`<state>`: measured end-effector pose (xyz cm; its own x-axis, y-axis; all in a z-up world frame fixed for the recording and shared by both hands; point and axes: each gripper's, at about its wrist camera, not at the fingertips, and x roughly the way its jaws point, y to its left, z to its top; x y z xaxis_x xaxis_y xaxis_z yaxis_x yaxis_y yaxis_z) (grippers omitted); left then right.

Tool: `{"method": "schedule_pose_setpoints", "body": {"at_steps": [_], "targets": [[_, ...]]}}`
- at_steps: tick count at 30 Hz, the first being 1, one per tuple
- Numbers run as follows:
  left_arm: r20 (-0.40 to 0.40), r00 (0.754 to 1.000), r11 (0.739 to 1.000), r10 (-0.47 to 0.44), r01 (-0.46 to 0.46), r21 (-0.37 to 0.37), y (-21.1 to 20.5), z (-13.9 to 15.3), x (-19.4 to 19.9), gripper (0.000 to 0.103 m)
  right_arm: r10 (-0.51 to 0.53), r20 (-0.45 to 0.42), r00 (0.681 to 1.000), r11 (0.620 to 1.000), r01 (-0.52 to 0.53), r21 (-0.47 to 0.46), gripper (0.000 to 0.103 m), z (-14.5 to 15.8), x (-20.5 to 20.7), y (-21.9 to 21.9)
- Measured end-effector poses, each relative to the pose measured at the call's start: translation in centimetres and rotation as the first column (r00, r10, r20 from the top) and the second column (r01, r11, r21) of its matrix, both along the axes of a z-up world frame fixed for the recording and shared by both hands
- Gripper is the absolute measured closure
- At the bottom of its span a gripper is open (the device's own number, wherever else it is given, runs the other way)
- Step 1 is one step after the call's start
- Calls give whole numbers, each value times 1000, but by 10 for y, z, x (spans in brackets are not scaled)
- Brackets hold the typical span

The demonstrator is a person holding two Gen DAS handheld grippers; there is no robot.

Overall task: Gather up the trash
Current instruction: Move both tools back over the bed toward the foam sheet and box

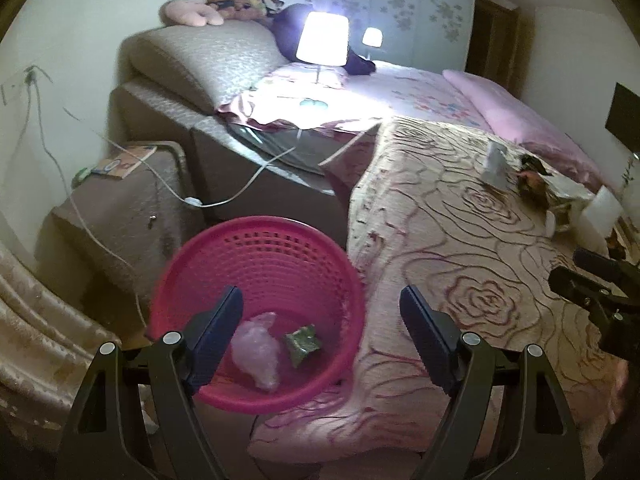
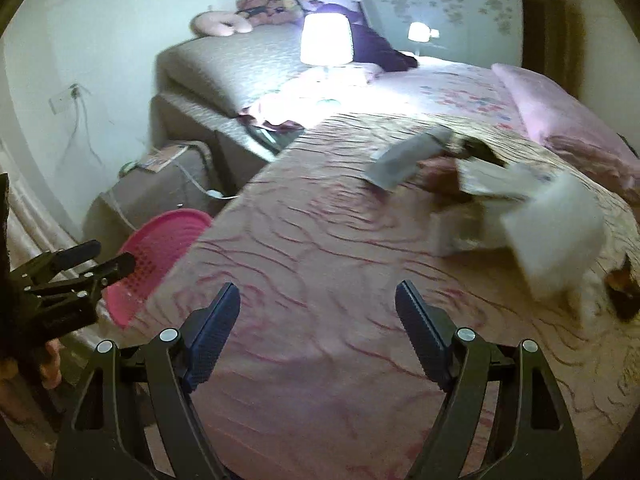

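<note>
Trash (image 2: 552, 228) blurred, pale papers and wrappers on rose-patterned bedspread (image 2: 320, 220); both hand-held grippers (image 1: 322, 314) (image 2: 318, 312) spread, empty.

Basket (image 1: 256, 264) on floor, left of bed (image 1: 460, 240); two scraps (image 1: 280, 344) inside. Wrappers (image 2: 500, 184) piled on bed's right part. Lamp (image 1: 323, 38) behind, near headboard (image 1: 200, 60).
</note>
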<state>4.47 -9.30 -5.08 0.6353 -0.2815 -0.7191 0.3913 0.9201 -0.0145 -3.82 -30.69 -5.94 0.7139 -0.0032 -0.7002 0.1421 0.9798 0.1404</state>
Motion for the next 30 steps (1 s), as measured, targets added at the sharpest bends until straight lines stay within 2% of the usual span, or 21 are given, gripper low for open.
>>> {"method": "schedule_pose_setpoints", "body": {"at_steps": [6,12,18,24,30], "targets": [[3,999,999,-46,46,10,-17,-2,-8,25,-85,9,996,995,85,-48,26,-3,-27,-27],[1,996,996,-89,89,6,-37,-1,-13,25,-200,31,979,978,202,-56,26,-1,-55,-72],[2,992,992,-129,129,4,-60,2,-13,25,-276,43,960,957,279,-81,18,1,-60,-106],[-1,985,985,-173,173,1,-86,3,-16,25,-234,65,970,950,242,-198,11,2,-51,-110],[-6,980,980,-200,200,14,-100,0,-21,25,-188,42,981,929,192,-316,10,-8,-32,-107]]}}
